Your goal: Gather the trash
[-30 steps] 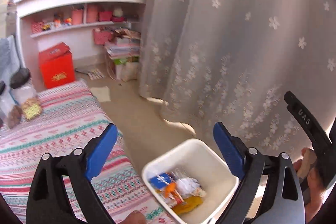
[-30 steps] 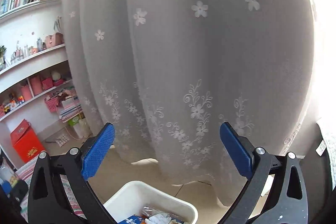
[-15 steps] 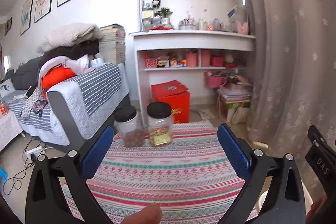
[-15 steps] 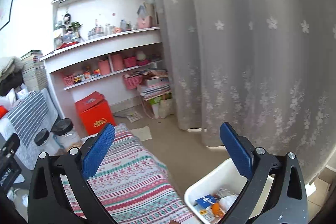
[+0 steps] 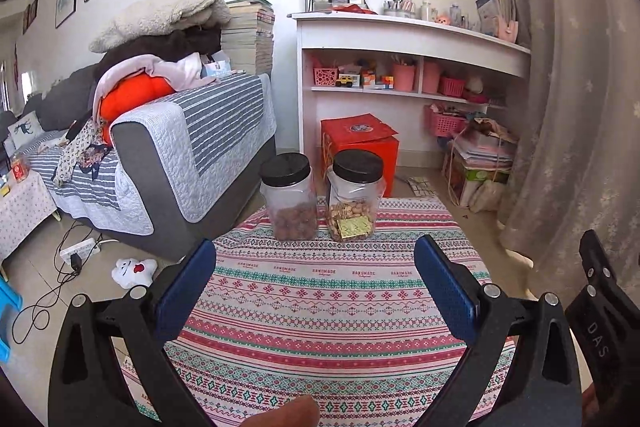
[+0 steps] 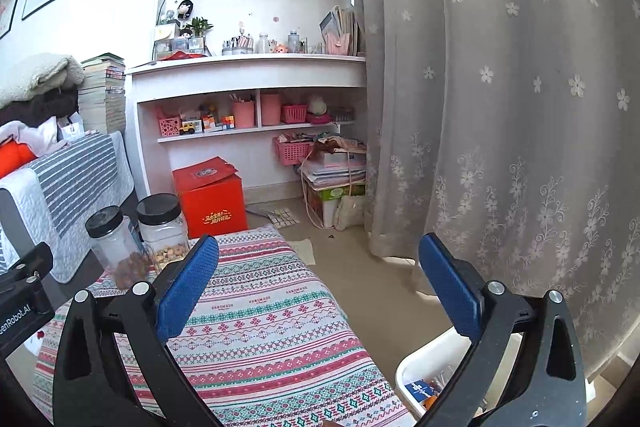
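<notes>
Both the left gripper (image 5: 316,291) and right gripper (image 6: 318,285) are held wide open and empty above the patterned table (image 5: 340,327), since wrappers are already gathered in the white bin (image 6: 416,367) at near right.

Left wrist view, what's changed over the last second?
The left gripper swung away from the bin and curtain toward the table and its two jars; the right gripper turned the same way. Both stayed open and empty, and the bin still holds trash.
</notes>
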{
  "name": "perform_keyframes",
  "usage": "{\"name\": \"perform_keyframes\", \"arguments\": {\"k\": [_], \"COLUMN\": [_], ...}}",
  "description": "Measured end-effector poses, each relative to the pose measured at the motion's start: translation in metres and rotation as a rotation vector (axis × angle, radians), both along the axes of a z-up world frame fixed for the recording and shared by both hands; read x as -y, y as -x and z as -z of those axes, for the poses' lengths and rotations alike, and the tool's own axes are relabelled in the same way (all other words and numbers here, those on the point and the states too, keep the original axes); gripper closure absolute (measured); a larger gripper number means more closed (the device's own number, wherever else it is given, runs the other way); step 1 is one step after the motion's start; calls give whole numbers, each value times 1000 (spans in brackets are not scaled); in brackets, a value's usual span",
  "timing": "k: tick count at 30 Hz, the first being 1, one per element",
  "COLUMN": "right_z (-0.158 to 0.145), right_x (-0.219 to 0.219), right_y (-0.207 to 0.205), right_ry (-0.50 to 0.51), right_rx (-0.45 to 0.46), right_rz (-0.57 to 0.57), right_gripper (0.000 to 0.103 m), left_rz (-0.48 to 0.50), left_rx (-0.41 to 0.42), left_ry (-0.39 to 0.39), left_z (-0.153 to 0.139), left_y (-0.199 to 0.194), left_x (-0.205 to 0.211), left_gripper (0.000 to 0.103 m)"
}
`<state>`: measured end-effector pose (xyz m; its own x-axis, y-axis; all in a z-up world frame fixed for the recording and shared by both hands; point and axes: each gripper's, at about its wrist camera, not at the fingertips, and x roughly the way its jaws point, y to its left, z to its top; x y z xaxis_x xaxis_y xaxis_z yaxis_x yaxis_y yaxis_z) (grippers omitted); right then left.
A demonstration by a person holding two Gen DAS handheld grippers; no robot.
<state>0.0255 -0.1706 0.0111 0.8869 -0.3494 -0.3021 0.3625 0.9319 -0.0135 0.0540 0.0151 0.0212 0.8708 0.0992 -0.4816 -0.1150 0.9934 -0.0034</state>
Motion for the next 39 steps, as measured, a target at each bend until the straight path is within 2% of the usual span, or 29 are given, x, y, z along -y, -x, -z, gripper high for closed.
{"name": "perform_keyframes", "arguments": {"k": [39], "right_z": [6], "right_x": [12], "right_y": [1], "right_ry": [-12], "right_rx": [-21], "right_rz": [13], "right_gripper": [7], "left_rz": [31], "left_rx": [-35], "left_ry": [23], "left_z": [8], "left_y": [-6], "left_x": [16], "left_gripper": [7]}}
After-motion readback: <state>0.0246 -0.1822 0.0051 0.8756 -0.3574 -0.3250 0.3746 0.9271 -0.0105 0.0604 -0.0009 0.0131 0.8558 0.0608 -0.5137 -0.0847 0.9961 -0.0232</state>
